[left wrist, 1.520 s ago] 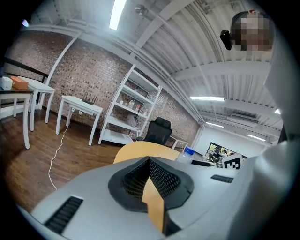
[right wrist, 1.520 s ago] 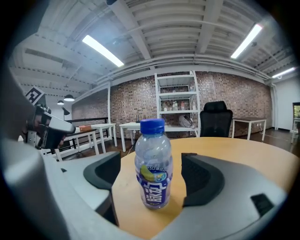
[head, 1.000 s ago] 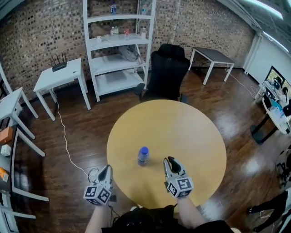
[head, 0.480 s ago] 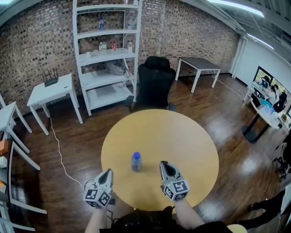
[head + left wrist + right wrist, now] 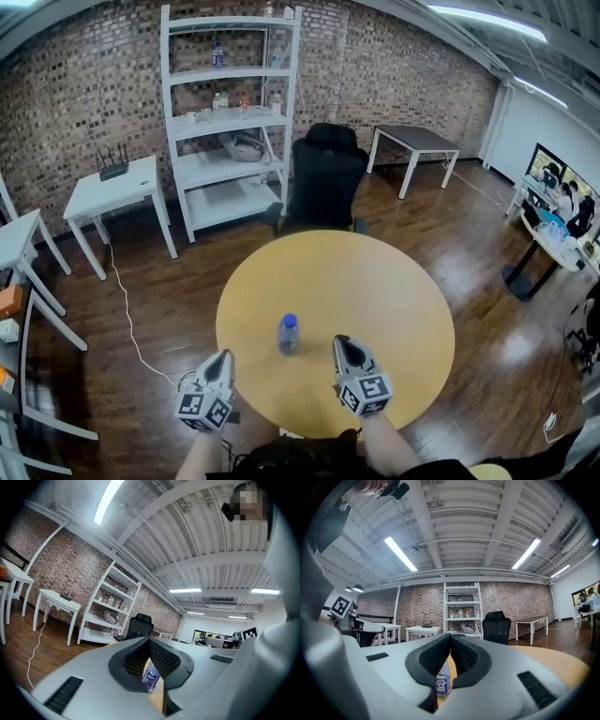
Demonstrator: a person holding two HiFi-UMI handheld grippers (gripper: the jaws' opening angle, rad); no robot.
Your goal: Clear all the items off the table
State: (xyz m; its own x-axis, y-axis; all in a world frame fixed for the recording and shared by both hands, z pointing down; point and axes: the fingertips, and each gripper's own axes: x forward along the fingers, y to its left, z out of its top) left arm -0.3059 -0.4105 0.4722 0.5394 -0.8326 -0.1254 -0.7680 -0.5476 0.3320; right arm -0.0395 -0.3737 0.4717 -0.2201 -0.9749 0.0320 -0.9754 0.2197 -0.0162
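Note:
A small clear water bottle (image 5: 289, 334) with a blue cap stands upright on the round yellow table (image 5: 375, 281), toward its near side. My left gripper (image 5: 223, 357) hovers at the table's front left edge, jaws together and empty. My right gripper (image 5: 341, 343) is over the front of the table, just right of the bottle, also shut with nothing held. In the left gripper view the bottle (image 5: 151, 678) shows beyond the closed tips (image 5: 150, 640). The right gripper view shows the bottle (image 5: 442, 682) a short way past its closed tips (image 5: 450, 635).
A black office chair (image 5: 325, 178) stands at the table's far side. Behind it is a white shelf unit (image 5: 234, 112) with small items. A white side table (image 5: 117, 183) with a router is at the left, a grey table (image 5: 417, 141) at the back right. A white cable (image 5: 127, 300) runs over the wooden floor.
The right gripper's jaws, slightly apart a second ago, have come together. The head view has shifted a little; both grippers stay near the table's front and the bottle has not moved.

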